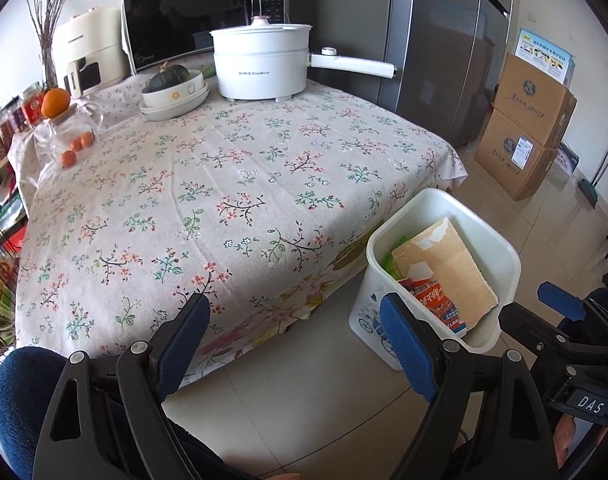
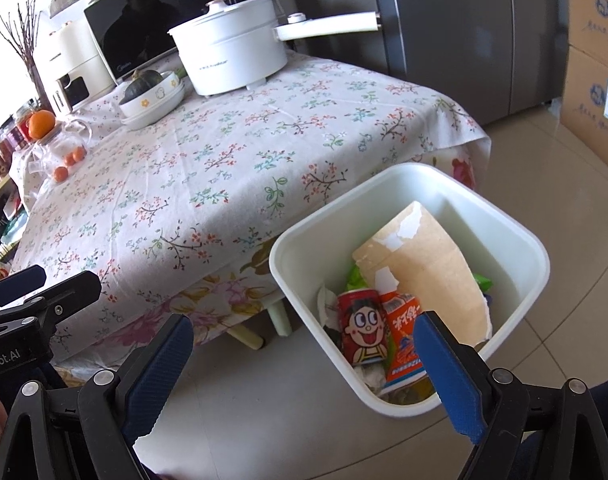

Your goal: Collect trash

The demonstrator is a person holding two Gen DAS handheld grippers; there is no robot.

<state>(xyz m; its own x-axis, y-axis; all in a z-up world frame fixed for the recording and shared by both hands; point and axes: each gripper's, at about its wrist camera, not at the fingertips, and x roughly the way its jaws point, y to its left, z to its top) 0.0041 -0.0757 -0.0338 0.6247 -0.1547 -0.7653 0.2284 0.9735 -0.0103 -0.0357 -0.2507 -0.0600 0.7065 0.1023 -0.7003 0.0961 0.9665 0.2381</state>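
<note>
A white trash bin [image 1: 369,304] [image 2: 475,216] stands on the tiled floor at the corner of the table. Inside it lie a torn brown cardboard sheet [image 2: 427,268], a red can with a cartoon face [image 2: 359,328] and an orange wrapper [image 2: 403,340]. My left gripper [image 1: 296,344] hangs open over the table's front edge, left of the bin, with nothing between its blue pads. My right gripper [image 2: 304,376] is open too, held above the bin's near side and empty. One blue finger of the right gripper [image 1: 559,300] shows at the right edge of the left wrist view.
The table under a floral cloth [image 1: 244,200] carries a white electric pot [image 1: 260,64], a bowl with a squash [image 1: 176,88], a glass teapot with oranges [image 1: 70,136] and a microwave [image 1: 184,20]. A grey fridge [image 1: 443,40] and stacked cardboard boxes [image 1: 527,120] stand behind.
</note>
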